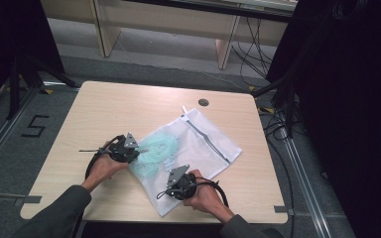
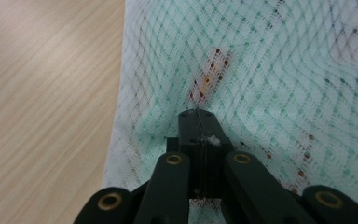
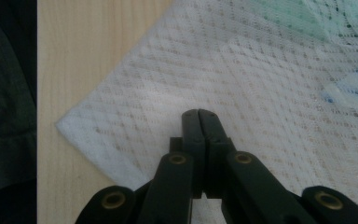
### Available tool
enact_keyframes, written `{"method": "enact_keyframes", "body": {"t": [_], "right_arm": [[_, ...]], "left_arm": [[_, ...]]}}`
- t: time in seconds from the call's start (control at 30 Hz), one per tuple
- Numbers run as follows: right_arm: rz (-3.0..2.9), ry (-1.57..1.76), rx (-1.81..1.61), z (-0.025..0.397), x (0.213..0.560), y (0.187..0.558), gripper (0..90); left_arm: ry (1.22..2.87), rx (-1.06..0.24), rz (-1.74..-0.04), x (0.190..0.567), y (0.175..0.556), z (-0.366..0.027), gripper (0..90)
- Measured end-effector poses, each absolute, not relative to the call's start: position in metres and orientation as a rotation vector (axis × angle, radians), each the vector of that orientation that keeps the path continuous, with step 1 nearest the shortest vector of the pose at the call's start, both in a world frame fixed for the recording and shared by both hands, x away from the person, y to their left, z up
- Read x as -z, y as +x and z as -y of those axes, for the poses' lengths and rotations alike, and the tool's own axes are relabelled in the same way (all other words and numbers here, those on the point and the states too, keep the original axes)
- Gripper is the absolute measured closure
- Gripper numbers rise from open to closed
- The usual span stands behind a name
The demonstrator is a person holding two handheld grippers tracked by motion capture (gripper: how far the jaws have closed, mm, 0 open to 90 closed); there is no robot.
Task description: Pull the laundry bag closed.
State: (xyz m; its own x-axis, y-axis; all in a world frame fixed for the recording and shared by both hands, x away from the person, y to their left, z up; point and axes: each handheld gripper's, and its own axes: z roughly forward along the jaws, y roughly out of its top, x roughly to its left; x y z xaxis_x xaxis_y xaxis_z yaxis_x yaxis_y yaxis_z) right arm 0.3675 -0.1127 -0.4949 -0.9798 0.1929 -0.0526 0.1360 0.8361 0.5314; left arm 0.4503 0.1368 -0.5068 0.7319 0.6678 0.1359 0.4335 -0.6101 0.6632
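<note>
High view shows the white mesh laundry bag [image 1: 198, 148] with a pale green cloth [image 1: 156, 148] inside, lying between both grippers, while left gripper view has the left gripper [image 2: 198, 113] pinching mesh, and right gripper view has the right gripper [image 3: 199, 113] clenched on its corner.

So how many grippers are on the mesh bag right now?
2. The left gripper presses on the mesh bag at its left edge, over the green item inside. The right gripper sits near the bag's bottom corner. Both have fingers together.
</note>
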Motion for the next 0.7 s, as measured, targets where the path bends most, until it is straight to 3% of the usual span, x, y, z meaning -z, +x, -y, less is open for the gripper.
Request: {"method": "enact_keyframes", "body": {"t": [0.7], "right_arm": [[-2.938,0.185,-0.851,0.079,0.496,0.366,90.0]], "left_arm": [[2.313,-0.509,-0.840,0.506,0.468,-0.139,89.5]]}}
